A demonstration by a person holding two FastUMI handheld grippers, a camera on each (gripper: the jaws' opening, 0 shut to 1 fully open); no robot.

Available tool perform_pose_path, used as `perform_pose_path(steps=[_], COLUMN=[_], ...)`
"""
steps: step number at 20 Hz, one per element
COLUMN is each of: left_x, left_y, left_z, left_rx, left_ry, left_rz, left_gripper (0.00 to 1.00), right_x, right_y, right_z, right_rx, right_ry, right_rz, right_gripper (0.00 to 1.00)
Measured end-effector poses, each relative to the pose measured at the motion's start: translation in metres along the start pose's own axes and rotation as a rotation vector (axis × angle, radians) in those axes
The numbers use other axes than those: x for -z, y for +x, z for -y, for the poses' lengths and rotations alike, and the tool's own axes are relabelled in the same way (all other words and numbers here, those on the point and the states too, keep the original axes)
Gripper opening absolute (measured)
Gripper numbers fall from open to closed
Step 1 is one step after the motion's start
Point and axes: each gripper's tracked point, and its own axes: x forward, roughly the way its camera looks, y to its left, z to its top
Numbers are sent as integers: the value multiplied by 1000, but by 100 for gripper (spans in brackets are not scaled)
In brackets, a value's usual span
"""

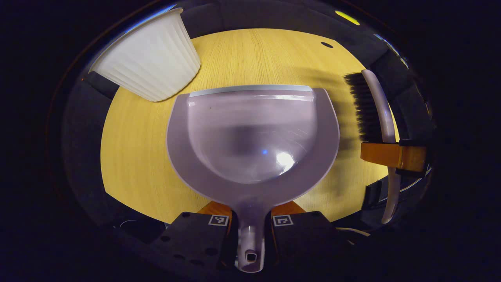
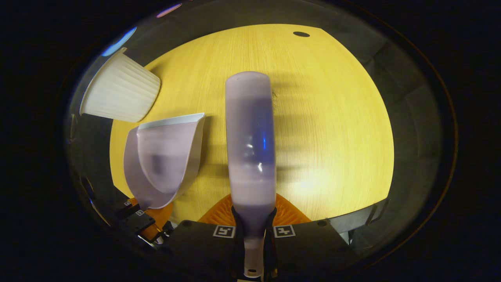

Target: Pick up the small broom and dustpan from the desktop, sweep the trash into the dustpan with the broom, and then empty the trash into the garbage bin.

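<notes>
Left hand-held gripper [image 1: 250, 225] clamped on dustpan [image 1: 252, 137] handle; right hand-held gripper [image 2: 253, 231] clamped on broom [image 2: 250, 141] handle. Wooden counter [image 1: 133, 156]; white bin [image 1: 150, 58] at 10 o'clock.

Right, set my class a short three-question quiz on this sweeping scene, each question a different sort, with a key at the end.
1. True or false: the left claw is shut on the dustpan handle.
2. Multiple choice: what does the right claw hold? A) a white bin B) the broom C) a sponge
3. Fill in: in the left gripper view, the ribbed white garbage bin stands at the upper ____ of the dustpan.

Key: 1 true; 2 B; 3 left. The dustpan handle runs between the left claw's fingers, and the broom handle between the right claw's. No trash shows on the yellow wooden desktop from these angles.
</notes>
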Motion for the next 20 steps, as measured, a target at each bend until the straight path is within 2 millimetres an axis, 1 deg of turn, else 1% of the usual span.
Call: perform_pose_path(steps=[1,2,4,5,6,8,11,13,15,16,17,20], left_x=[-3,-4,-6,-6,-7,-11,-11,-12,-12,-11,-11,-11], left_y=[-4,-3,-3,-3,-3,-1,-2,-1,0,0,0,3], left_z=[1,4,8,9,8,11,16,19,20,19,19,20], left_rx=[-9,-11,-9,-10,-12,-11,0,13,8,9,9,16], left_ry=[0,-2,-16,-18,-16,-8,-18,-18,-14,-11,-9,2], left_rz=[-11,-17,-30,-32,-37,-40,-46,-48,-50,-59,-76,-100], left_gripper=[25,24,25,25,25,25,25,25,25,25,25,26], right_x=[-1,-1,-9,-1,-5,-3,1,-3,-6,-9,-12,-16], right_y=[1,5,3,10,11,16,24,26,26,28,28,30], right_z=[-1,-1,0,-2,-1,-8,-12,-16,-15,-13,-13,-10], right_rx=[6,15,50,62,69,70,99,104,118,122,126,128], right_ry=[9,14,0,-6,-7,-16,-13,-18,-21,-19,-17,-29], right_rz=[-30,-42,-63,-66,-70,-82,-88,-88,-108,-120,-130,-164], right_gripper=[20,21,21,21,21,20,21,22,21,15,21,23])
